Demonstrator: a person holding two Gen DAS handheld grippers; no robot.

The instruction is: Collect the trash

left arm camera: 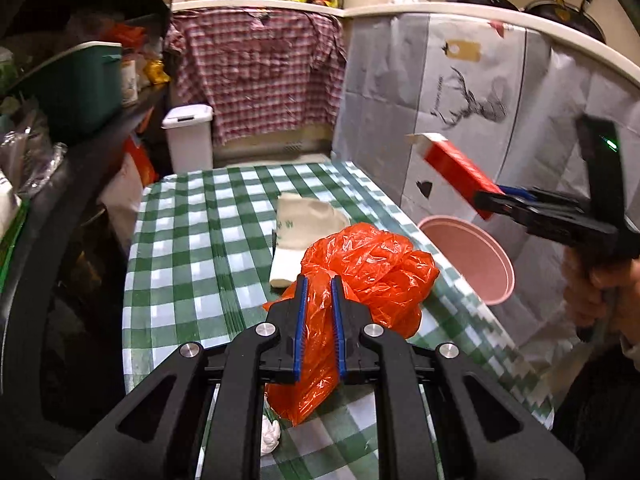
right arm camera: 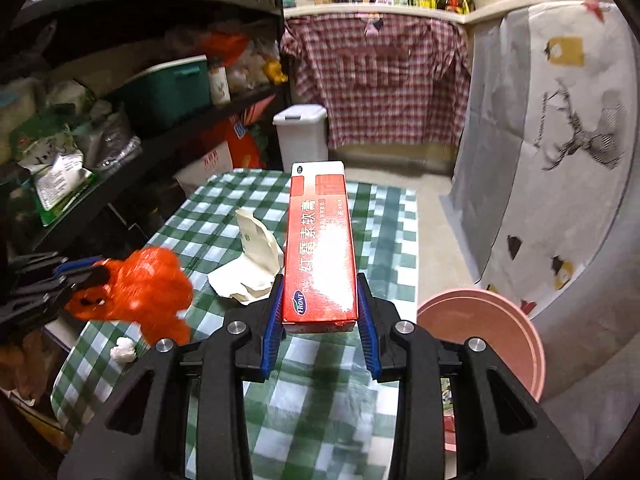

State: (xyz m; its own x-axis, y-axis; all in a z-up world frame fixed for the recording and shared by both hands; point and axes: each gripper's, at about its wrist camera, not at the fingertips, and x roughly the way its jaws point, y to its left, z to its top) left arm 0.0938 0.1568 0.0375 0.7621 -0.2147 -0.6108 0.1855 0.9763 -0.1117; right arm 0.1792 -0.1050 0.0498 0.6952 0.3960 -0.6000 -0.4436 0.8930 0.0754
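One orange plastic bag (left arm camera: 368, 268), one red carton (right arm camera: 320, 248), one pink bin (left arm camera: 472, 260), one paper bag (left arm camera: 304, 224), one tissue wad (right arm camera: 123, 348).

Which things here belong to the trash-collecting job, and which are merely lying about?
Job:
- red carton, in right tongs
- orange plastic bag, in left tongs
- crumpled paper bag
- white paper wad
- pink bin

Lying about:
- green storage box
- plaid shirt
- hanging pans

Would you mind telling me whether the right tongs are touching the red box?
Touching. In the right wrist view the right tongs have both blue pads pressed against the sides of the red box, which is held above the checked table.
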